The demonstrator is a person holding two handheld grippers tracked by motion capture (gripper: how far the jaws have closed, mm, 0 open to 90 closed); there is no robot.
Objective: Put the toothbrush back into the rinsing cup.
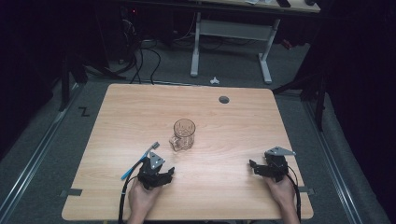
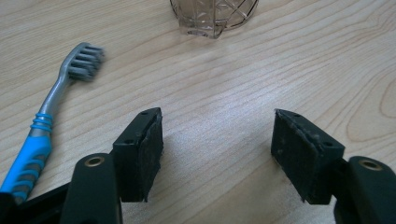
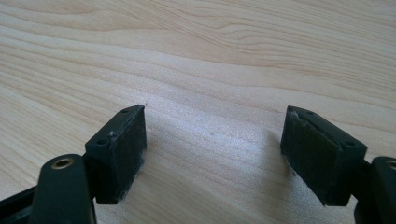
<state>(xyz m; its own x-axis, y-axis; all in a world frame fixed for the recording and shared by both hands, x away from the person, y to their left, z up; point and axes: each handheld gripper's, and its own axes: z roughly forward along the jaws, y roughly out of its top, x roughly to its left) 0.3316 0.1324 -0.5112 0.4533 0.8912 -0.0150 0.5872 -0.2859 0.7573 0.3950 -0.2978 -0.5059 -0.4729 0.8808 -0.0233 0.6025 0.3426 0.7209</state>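
A clear cut-glass mug (image 1: 183,134) stands upright near the middle of the wooden table (image 1: 116,116); its base (image 2: 212,16) shows at the top of the left gripper view. A toothbrush with a blue handle and grey head (image 1: 140,161) (image 2: 51,116) lies flat on the table, just left of my left gripper (image 1: 163,176) (image 2: 217,149). That gripper is open, low over bare wood, nothing between its jaws. My right gripper (image 1: 256,169) (image 3: 215,154) rests near the front right of the table, open over bare wood.
A round cable hole (image 1: 224,99) sits near the table's far edge. Beyond the table stands a white desk frame (image 1: 231,42) with cables (image 1: 140,56) on the floor. Bare wood lies between the two grippers.
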